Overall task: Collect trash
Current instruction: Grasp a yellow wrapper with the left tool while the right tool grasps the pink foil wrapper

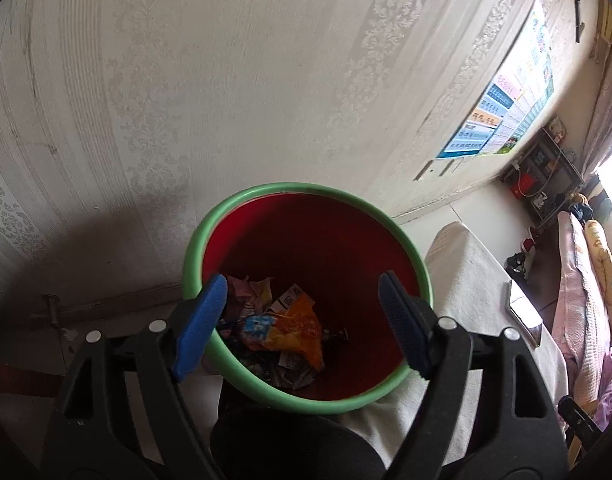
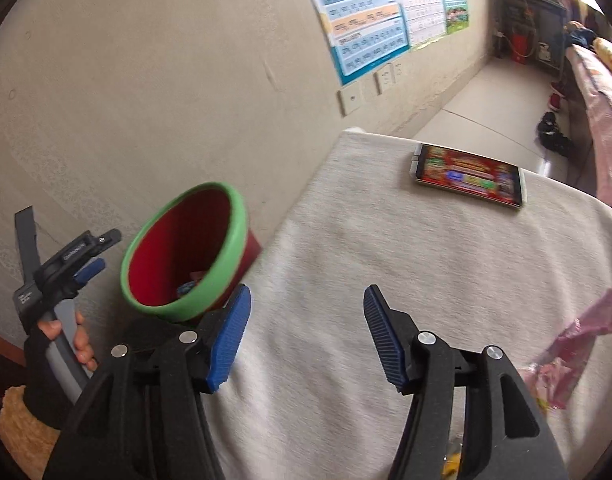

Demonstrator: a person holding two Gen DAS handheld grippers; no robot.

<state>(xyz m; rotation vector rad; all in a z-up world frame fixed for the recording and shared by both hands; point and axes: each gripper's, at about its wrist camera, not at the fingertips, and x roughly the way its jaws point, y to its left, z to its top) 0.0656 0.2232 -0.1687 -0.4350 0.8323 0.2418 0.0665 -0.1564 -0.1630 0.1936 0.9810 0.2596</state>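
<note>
A red bin with a green rim [image 1: 306,189] stands between the wall and the table, holding crumpled wrappers [image 1: 301,324], one of them orange. My left gripper [image 1: 303,300] hangs open over the bin's mouth with nothing between its blue pads. The right wrist view shows the same bin [image 2: 233,240] at the table's left edge, with the left gripper [image 2: 101,252] beside it in a gloved hand. My right gripper [image 2: 306,332] is open above the white cloth, empty. A pink wrapper [image 2: 578,340] lies on the cloth to its right.
A phone [image 2: 468,176] with a lit screen lies at the far side of the cloth-covered table [image 2: 386,240]. A yellow scrap [image 2: 452,460] shows at the near edge. Posters [image 2: 366,20] hang on the wall. A bed [image 2: 602,92] with pink bedding runs along the right.
</note>
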